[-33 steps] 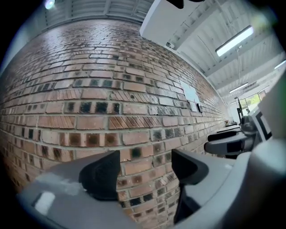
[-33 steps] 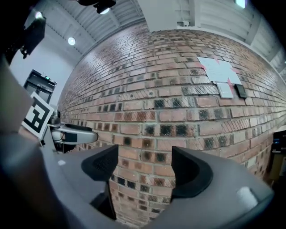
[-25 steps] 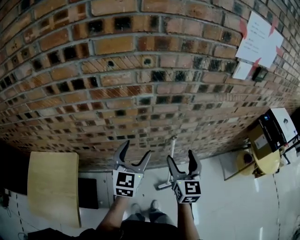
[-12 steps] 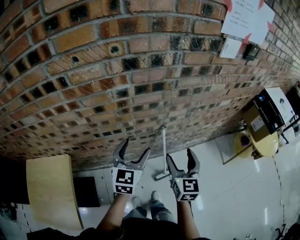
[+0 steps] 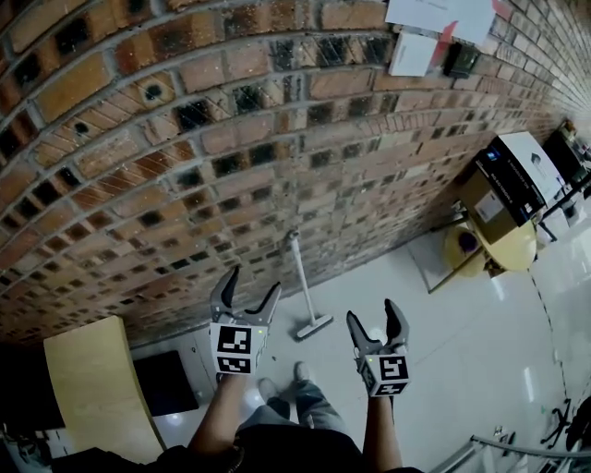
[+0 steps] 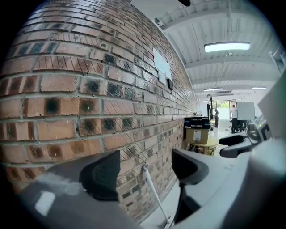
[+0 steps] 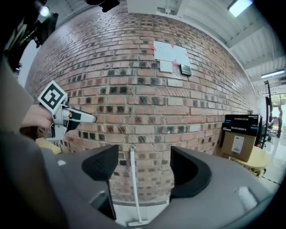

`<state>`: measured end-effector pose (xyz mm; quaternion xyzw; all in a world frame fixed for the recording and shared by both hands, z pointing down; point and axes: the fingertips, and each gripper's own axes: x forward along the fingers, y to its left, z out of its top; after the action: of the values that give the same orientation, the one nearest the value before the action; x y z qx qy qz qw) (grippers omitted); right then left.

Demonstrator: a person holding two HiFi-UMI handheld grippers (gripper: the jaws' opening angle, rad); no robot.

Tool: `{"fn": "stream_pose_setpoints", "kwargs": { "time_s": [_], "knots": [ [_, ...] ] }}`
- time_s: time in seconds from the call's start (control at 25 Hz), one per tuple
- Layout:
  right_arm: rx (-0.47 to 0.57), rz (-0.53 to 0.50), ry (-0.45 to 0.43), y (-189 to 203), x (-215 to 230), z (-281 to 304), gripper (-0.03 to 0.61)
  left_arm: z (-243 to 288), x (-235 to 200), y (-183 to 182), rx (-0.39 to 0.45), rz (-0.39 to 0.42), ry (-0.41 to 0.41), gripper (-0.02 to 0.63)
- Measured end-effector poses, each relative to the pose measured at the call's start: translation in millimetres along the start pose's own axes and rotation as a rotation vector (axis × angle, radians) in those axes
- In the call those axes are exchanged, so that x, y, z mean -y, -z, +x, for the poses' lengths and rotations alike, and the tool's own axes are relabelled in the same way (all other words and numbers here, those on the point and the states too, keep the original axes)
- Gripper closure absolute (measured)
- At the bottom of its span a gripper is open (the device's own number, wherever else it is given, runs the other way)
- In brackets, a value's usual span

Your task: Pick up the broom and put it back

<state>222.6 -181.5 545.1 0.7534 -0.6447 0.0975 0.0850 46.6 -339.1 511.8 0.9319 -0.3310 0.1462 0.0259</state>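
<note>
A white broom (image 5: 303,282) leans against the brick wall, its head on the pale floor and its handle top resting on the bricks. It shows between the jaws in the left gripper view as a broom (image 6: 154,193) and in the right gripper view as a broom (image 7: 134,183), some way off in both. My left gripper (image 5: 246,294) is held in the air to the left of the broom, open and empty. To the broom's right my right gripper (image 5: 377,321) is open too, with nothing between its fingers. Neither touches the broom.
A brick wall (image 5: 231,148) fills the far side, with papers (image 5: 434,18) taped high on it. A cardboard box (image 5: 503,185) sits on a yellow round table (image 5: 508,249) at right. A wooden board (image 5: 88,388) and a dark mat (image 5: 166,381) lie at lower left.
The view has tilted and shifted, so the wall and broom slid up and left in the head view. Both grippers have come lower and spread apart, the right one moving right. Jaws unchanged.
</note>
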Motion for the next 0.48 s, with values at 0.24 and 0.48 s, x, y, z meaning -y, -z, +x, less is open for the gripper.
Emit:
{"fn": "stream_pose_setpoints", "kwargs": {
  "time_s": [0.24, 0.48],
  "knots": [
    [-0.067, -0.064, 0.059, 61, 49, -52, 0.225, 20, 21, 3, -0.006, -0.021, 0.076, 0.239],
    [-0.183, -0.06, 0.057, 125, 79, -87, 0.225, 35, 26, 4, -0.008, -0.022, 0.096, 0.239]
  ]
}}
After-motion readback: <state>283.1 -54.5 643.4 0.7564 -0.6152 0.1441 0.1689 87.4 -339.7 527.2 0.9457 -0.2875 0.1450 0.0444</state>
